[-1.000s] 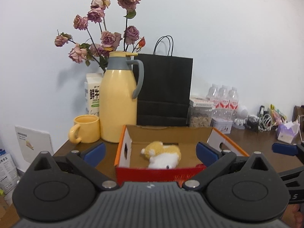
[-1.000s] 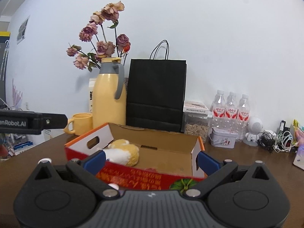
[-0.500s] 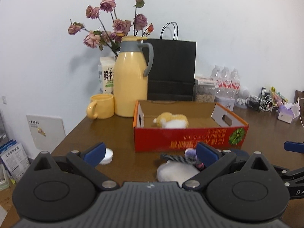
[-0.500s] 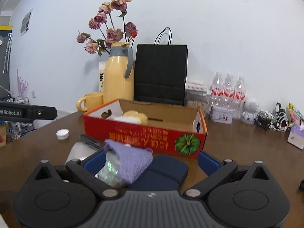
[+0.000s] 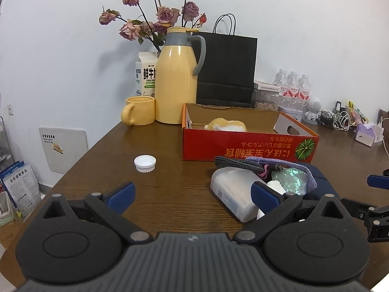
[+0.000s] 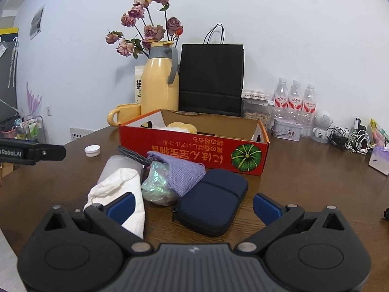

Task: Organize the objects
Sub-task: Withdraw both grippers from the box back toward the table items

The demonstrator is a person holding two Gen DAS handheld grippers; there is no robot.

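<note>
Only the plush toy (image 5: pixel 227 124) is in the red box (image 5: pixel 248 146) so far, near the table's (image 5: pixel 170 189) back edge. Pile in front still out: navy case (image 6: pixel 211 206), purple pouch (image 6: pixel 181 172), white cap (image 5: pixel 145 163). Left gripper (image 5: pixel 192 192) & right gripper (image 6: pixel 194 205) both spread wide, holding nothing.
</note>
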